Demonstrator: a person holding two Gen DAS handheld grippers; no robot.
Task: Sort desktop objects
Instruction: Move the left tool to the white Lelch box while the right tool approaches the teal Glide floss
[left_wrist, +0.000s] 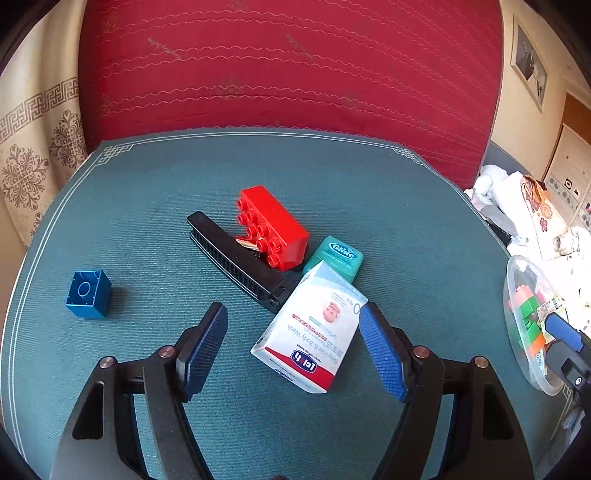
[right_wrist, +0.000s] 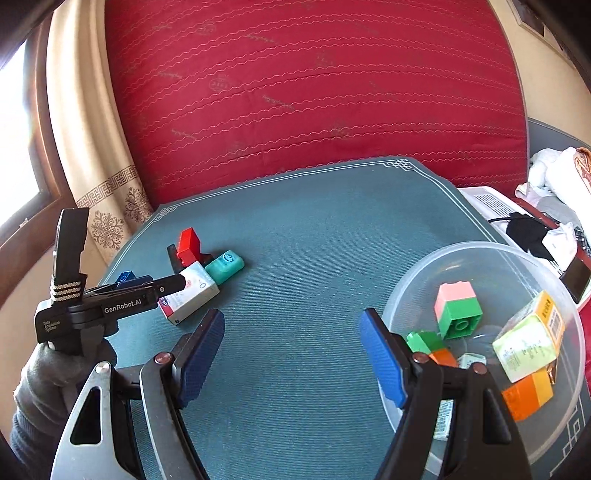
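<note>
Jaws of the left gripper (left_wrist: 293, 345) stand spread wide, with the body wash carton (left_wrist: 312, 328) lying flat on the green surface (left_wrist: 147, 206) between them, nearer the right pad; neither pad presses on it, though how close the right one comes cannot be told. Jaws of the right gripper (right_wrist: 291, 354) are also spread and hold nothing, hanging over bare surface just beside the clear plastic bowl (right_wrist: 417, 280), which already holds stacked pink, green and orange bricks and small cartons. Still to be sorted are the carton, a teal Glide floss box (left_wrist: 338, 256) touching its far corner, a large red brick (left_wrist: 275, 227) leaning against a long black hair clip (left_wrist: 236, 258), and a blue brick (left_wrist: 88, 293) standing well apart to the left. The likely trouble is crowding: the carton lies askew to the jaws, so closing on it could catch only a corner and spin it into the floss box or the clip. A glossy carton held by its edges may also slip on the way to the bowl. A sweeping approach could nudge the red brick off the clip.
</note>
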